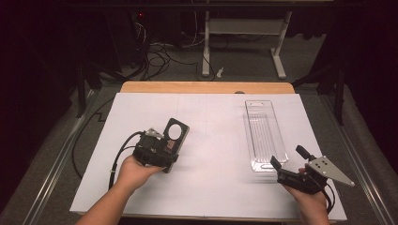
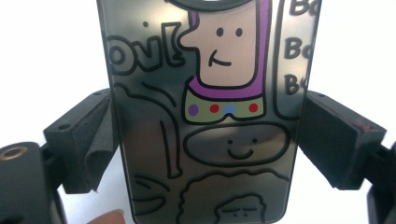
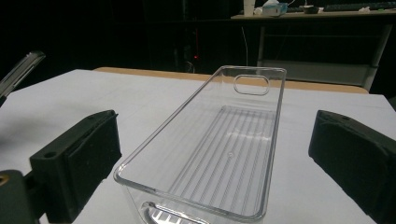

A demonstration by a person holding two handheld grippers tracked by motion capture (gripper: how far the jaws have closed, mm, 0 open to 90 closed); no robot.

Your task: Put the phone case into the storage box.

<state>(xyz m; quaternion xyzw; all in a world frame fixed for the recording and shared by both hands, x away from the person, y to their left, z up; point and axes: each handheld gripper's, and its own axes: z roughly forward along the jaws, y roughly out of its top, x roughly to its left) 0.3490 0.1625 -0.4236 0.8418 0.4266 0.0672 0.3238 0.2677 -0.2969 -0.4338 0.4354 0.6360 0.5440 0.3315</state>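
The phone case (image 2: 205,116) sits clamped between the jaws of the left gripper (image 1: 157,152), over the left half of the counter (image 1: 211,140). In the left gripper view both black jaws press its long edges. Its dark face carries cartoon line drawings: a figure with a purple hood and a green collar bearing coloured dots, and a smiling oval below. Readable lettering is partial: "Ov!" at the left, and a "B" with cut-off following letters repeated in a panel at the right. A round camera opening shows at its far end in the high view.

The clear tray (image 1: 264,133) lies on the right half of the counter, long axis running near to far, with a slot handle at its far end and a ribbed floor. No label is legible on it.

The right gripper (image 1: 292,166) is at the tray's near end, jaws apart, one to each side of the tray's near corners in the right gripper view; it holds nothing.

Between case and tray lies a broad stretch of bare white counter. The tray's right side runs near the counter's right edge.
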